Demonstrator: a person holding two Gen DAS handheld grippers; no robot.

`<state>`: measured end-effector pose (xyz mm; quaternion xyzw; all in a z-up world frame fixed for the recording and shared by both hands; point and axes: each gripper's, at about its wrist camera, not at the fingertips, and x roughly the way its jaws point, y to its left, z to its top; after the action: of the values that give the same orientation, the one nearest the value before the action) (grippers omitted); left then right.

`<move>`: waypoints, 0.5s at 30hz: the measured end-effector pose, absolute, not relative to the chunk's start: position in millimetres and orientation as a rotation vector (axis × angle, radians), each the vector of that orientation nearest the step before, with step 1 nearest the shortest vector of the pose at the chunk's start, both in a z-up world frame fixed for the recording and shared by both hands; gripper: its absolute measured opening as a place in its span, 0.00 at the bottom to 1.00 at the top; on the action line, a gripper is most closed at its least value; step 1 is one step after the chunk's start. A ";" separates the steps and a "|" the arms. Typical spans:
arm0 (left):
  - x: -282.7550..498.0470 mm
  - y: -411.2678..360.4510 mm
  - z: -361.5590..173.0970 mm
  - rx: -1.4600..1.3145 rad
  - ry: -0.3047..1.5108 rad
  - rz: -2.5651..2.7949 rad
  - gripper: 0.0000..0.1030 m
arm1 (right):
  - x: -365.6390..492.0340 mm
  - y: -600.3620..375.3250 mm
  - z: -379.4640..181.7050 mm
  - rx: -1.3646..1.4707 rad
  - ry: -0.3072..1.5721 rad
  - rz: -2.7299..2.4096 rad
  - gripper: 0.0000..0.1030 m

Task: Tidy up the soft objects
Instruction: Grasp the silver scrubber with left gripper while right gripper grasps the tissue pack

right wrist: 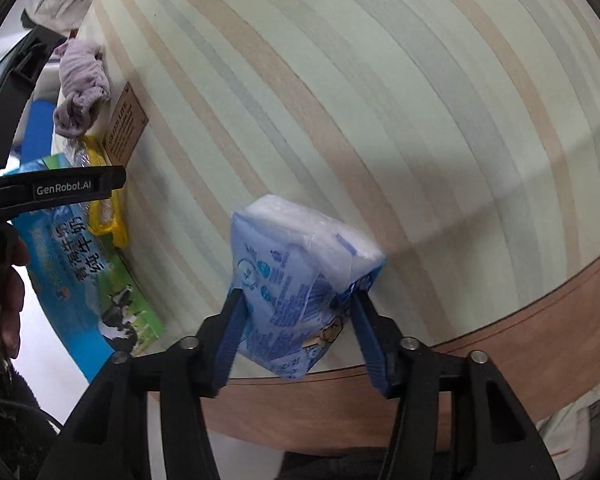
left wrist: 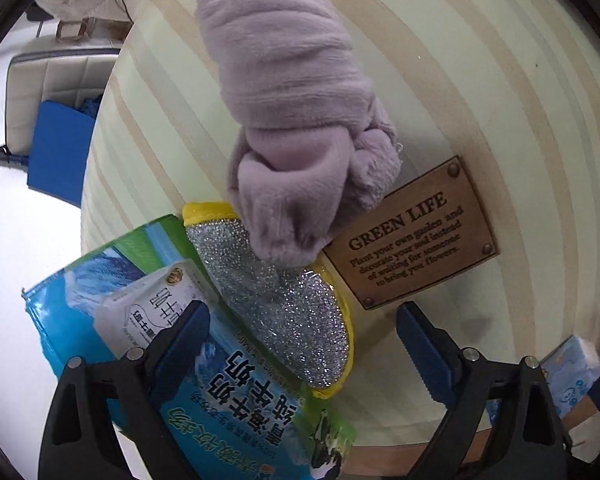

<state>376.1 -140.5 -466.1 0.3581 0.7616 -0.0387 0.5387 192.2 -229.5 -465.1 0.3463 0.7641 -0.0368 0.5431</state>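
A rolled lilac plush cloth lies on the striped tablecloth, its end resting on a silver scouring sponge with yellow edge. The sponge lies beside a blue-green milk carton box. My left gripper is open, its fingers on either side of the sponge, holding nothing. My right gripper is shut on a blue tissue pack, holding it over the table's front edge. The cloth, the sponge and the milk box show at the left of the right wrist view.
A brown "GREEN LIFE" label is fixed to the striped tablecloth. The table has a wooden rim. A white cushioned seat and a blue box stand beyond the table's left edge.
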 end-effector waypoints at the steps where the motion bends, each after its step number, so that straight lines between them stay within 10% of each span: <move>1: 376.9 -137.1 -463.8 0.782 1.839 -0.104 0.70 | 195.5 -227.7 -464.8 0.789 1.817 -0.084 0.64; 2: 377.7 -133.9 -460.7 0.722 1.850 -0.103 0.48 | 199.2 -226.3 -465.0 0.760 1.818 -0.075 0.64; 15: 295.3 -118.7 -440.7 0.292 1.882 -0.239 0.46 | 227.8 -237.9 -427.0 0.182 1.798 0.014 0.50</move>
<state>295.3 -118.7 -440.7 0.1248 0.8030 -0.1019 0.5738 227.8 -237.9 -427.0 0.0790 0.7815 0.0062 0.6188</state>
